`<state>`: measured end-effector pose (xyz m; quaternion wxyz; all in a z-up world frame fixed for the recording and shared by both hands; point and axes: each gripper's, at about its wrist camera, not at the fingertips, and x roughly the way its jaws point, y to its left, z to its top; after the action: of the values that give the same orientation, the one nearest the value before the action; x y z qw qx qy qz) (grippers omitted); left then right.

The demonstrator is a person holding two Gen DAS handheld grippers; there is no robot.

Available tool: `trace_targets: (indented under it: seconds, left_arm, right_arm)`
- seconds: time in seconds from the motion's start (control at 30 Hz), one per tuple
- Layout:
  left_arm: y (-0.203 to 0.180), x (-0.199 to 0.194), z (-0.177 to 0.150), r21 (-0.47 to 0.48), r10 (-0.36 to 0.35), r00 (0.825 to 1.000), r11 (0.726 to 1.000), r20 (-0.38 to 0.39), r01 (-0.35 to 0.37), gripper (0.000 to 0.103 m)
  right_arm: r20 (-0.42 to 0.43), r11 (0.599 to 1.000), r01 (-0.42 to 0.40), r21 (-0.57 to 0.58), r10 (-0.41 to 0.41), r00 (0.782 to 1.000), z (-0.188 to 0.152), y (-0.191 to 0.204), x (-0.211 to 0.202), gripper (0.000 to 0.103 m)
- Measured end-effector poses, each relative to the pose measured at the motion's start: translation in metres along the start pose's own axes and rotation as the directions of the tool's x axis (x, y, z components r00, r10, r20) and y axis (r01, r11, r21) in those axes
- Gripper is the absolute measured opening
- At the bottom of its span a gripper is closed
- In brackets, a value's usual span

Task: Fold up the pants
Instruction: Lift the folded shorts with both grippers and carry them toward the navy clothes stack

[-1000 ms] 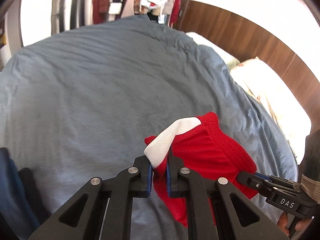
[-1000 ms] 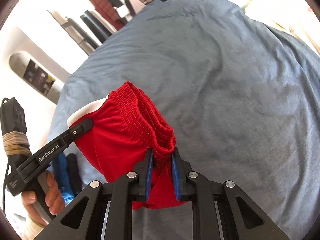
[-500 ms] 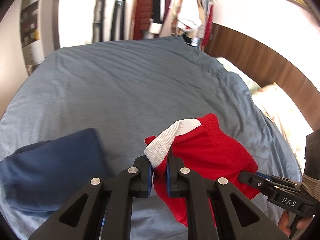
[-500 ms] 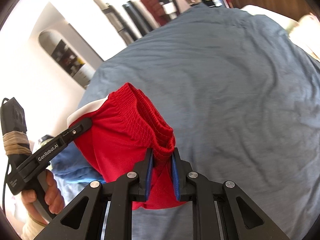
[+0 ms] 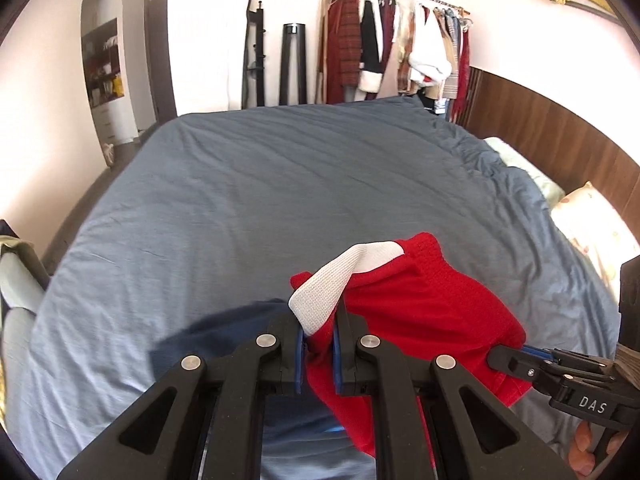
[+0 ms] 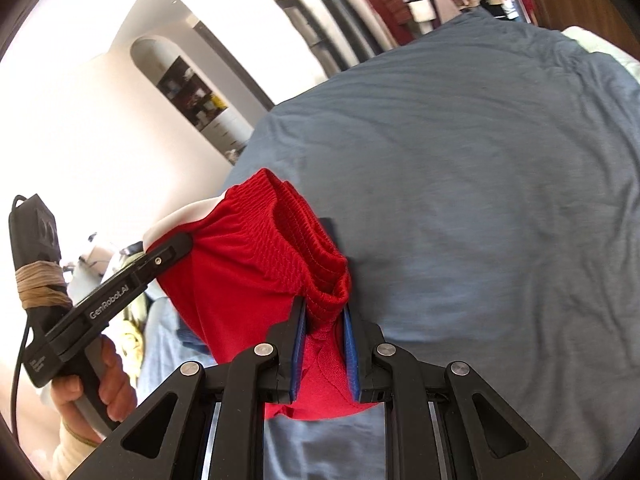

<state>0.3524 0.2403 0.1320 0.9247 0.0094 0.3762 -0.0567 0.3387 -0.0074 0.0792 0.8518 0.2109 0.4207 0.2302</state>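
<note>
Folded red mesh pants point(image 5: 424, 312) with a white side stripe point(image 5: 332, 288) hang between both grippers above the blue-grey bed point(image 5: 280, 200). My left gripper point(image 5: 320, 344) is shut on the end with the white stripe. My right gripper point(image 6: 325, 328) is shut on the gathered red waistband point(image 6: 304, 240) at the other end. The right gripper also shows at the lower right of the left wrist view point(image 5: 520, 360), and the left gripper shows at the left of the right wrist view point(image 6: 168, 252). The pants' lower part is hidden behind the fingers.
A folded dark navy garment point(image 5: 224, 332) lies on the bed under my left gripper. Pillows point(image 5: 592, 224) and a wooden headboard point(image 5: 560, 136) are at the right. A clothes rack point(image 5: 400, 40) and dark stands point(image 5: 292, 64) stand beyond the bed's far edge.
Both grippers have swung with the pants toward the bed's near left side. The room's far wall came into view, and the navy garment now lies right under the left gripper.
</note>
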Motion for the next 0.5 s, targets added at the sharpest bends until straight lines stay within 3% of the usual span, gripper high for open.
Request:
trace_targets:
  seconds: [0.23,0.5]
  left_arm:
    - [0.035,0.018,0.011,0.060,0.044,0.999,0.997,-0.014,-0.043,0.012]
    - [0.067,0.078,0.008,0.080,0.034,0.992,0.996,-0.120,-0.024,0.012]
  right_arm:
    - [-0.023,0.999,-0.040,0.011,0.040,0.999,-0.005,0.033,0.042,0.019]
    - [-0.048,0.999,-0.017,0.040,0.018,0.999,-0.011,0.038,0.091,0.019]
